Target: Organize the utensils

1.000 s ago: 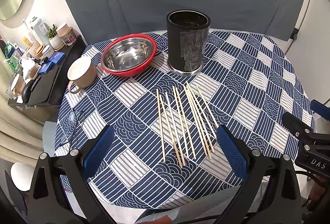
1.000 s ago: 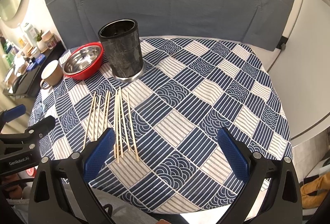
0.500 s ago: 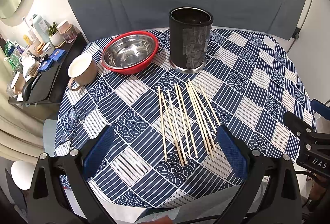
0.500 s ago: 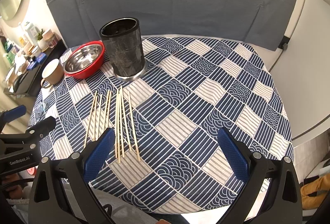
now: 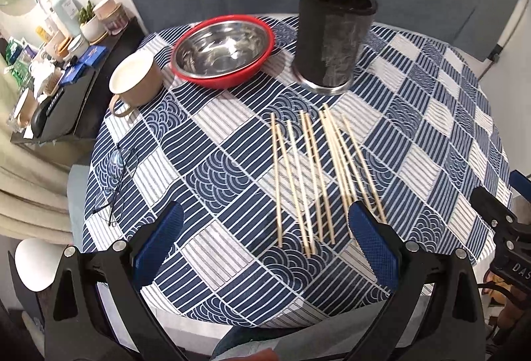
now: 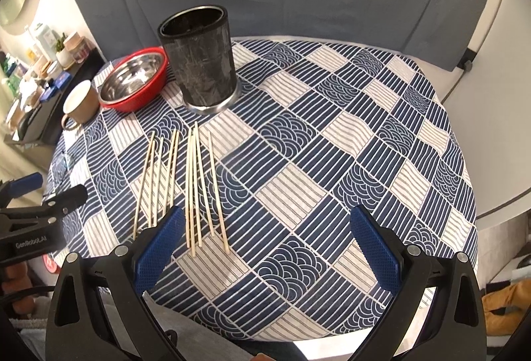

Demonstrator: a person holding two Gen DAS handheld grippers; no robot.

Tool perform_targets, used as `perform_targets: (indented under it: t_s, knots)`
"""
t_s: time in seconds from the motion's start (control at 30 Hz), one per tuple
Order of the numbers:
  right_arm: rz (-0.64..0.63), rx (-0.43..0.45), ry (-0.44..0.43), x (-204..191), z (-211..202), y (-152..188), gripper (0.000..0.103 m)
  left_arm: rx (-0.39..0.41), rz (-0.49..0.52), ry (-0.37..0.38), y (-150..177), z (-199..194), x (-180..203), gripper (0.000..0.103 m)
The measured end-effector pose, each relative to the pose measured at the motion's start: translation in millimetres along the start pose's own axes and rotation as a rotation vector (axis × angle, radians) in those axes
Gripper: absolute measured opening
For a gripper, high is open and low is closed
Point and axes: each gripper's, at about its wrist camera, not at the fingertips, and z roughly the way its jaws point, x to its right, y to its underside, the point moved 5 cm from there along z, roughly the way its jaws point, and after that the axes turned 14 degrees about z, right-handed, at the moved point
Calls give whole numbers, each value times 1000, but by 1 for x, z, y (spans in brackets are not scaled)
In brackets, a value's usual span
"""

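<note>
Several pale wooden chopsticks [image 5: 315, 175] lie side by side on the blue-and-white patterned tablecloth; they also show in the right wrist view [image 6: 186, 185]. A tall black cylindrical holder [image 5: 333, 37] stands upright just behind them, also seen in the right wrist view [image 6: 199, 57]. My left gripper [image 5: 265, 244] is open and empty, hovering at the near ends of the chopsticks. My right gripper [image 6: 268, 244] is open and empty, above the cloth to the right of the chopsticks.
A red bowl with a steel inside [image 5: 224, 50] and a beige mug [image 5: 136, 82] stand left of the holder. Eyeglasses [image 5: 116, 181] lie near the table's left edge. A cluttered side shelf [image 5: 49, 62] is beyond the left edge.
Both grippers have moved forward and slightly down toward the table; the chopsticks and holder look larger and nearer. Nothing on the table has moved.
</note>
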Motion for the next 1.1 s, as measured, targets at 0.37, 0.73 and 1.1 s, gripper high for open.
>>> perform_targets:
  t_s: [0.37,0.73,1.1]
  knots:
    - [-31,-93,14,-8,33,-5,95,-108,-52,-11,3,31,-27,97]
    - [-94,-152,28,-21,88,-4,95,-176,-29,-19,6,79,-26,97]
    - [-104,-230,56,-18,142,4,95,-251,-6,-8,8,137,-18,97]
